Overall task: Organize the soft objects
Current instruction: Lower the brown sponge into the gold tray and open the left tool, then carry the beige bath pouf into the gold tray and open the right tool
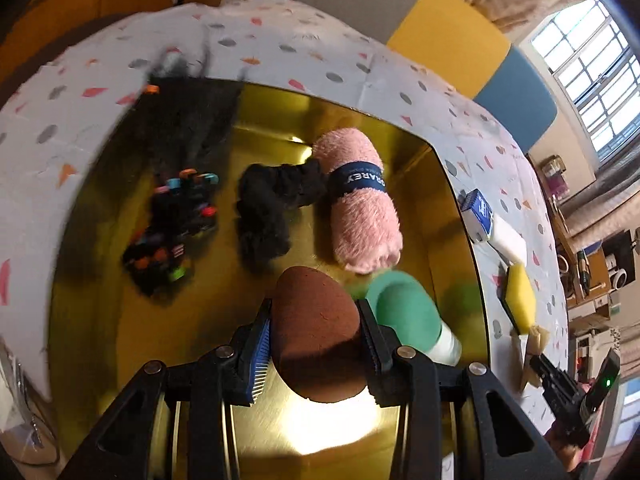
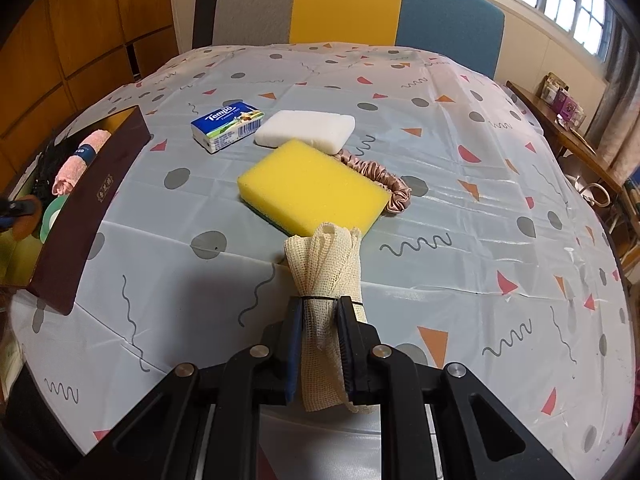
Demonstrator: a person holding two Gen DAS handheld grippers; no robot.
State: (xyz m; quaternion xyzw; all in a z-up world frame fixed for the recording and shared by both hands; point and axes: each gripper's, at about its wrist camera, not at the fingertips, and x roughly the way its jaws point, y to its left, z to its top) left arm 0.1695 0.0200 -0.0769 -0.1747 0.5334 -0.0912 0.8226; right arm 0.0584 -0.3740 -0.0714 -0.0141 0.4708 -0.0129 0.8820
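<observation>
My left gripper (image 1: pixel 316 312) is shut on a brown egg-shaped sponge (image 1: pixel 316 332) and holds it over the gold-lined box (image 1: pixel 460 216). In the box lie a rolled pink towel (image 1: pixel 360 204), a black scrunchie (image 1: pixel 272 208), a black bundle with coloured beads (image 1: pixel 172 224) and a green and white sponge (image 1: pixel 408 316). My right gripper (image 2: pixel 320 316) is shut on a cream mesh cloth roll (image 2: pixel 324 276) above the table. Ahead of it lie a yellow sponge (image 2: pixel 312 188), a white sponge (image 2: pixel 306 130), a pink satin scrunchie (image 2: pixel 384 180) and a tissue pack (image 2: pixel 226 124).
The box (image 2: pixel 88 200) stands at the left edge of the patterned tablecloth (image 2: pixel 460 220), its dark wall facing the right gripper. A chair with grey, yellow and blue panels (image 2: pixel 348 4) stands behind the table. A wooden side table (image 2: pixel 568 136) is at the right.
</observation>
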